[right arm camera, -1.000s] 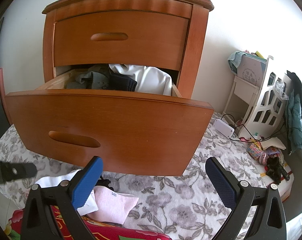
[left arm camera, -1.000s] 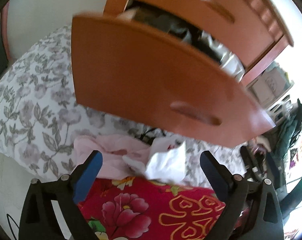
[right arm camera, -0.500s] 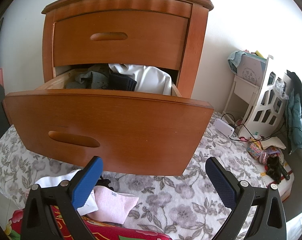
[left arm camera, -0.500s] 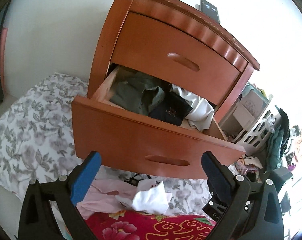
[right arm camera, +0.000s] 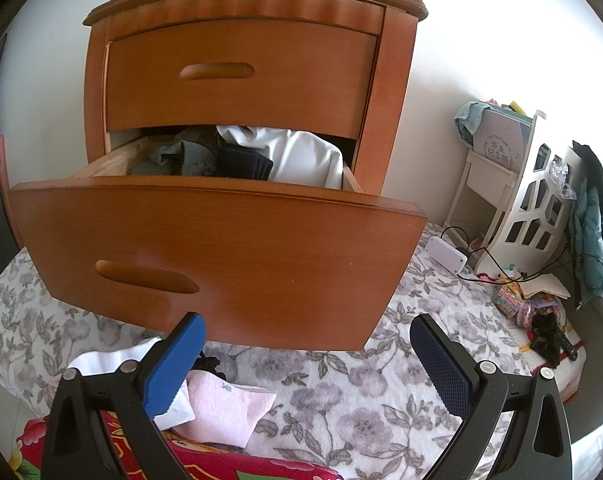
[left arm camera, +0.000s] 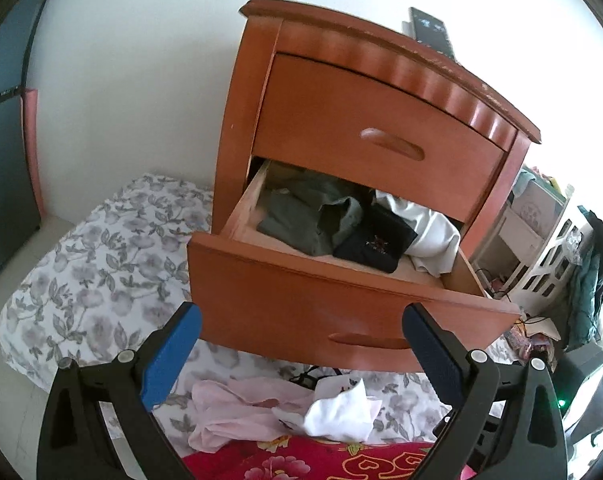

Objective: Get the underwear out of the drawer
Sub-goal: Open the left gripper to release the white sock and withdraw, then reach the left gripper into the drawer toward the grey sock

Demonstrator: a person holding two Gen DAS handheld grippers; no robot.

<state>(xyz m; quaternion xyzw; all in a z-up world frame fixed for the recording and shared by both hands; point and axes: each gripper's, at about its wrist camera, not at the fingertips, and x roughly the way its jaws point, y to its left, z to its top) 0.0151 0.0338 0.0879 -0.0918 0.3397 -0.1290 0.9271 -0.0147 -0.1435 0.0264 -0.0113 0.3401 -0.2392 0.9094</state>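
The wooden nightstand's lower drawer (left arm camera: 341, 300) (right arm camera: 221, 252) is pulled out. Inside lie a grey-green garment (left arm camera: 301, 216) (right arm camera: 177, 158), a folded black garment (left arm camera: 375, 242) (right arm camera: 243, 164) and a white cloth (left arm camera: 425, 230) (right arm camera: 301, 156). My left gripper (left arm camera: 301, 352) is open and empty, raised in front of the drawer front and looking down into it. My right gripper (right arm camera: 307, 360) is open and empty, low before the drawer front. A pink garment (left arm camera: 237, 408) (right arm camera: 225, 408) and a white garment (left arm camera: 341, 412) (right arm camera: 109, 360) lie on the bedding below the drawer.
Floral bedding (left arm camera: 93, 272) (right arm camera: 361, 408) spreads under the drawer, with a red flowered blanket (left arm camera: 301, 460) (right arm camera: 205, 464) nearest me. The upper drawer (left arm camera: 377, 144) (right arm camera: 237, 76) is closed. A white shelf unit (right arm camera: 537, 200), a white box with cables (right arm camera: 447, 254) and hanging clothes (right arm camera: 593, 220) stand at the right.
My left gripper has risen and tilted back from close under the drawer front, so the drawer's contents now show from above. The right gripper has hardly moved.
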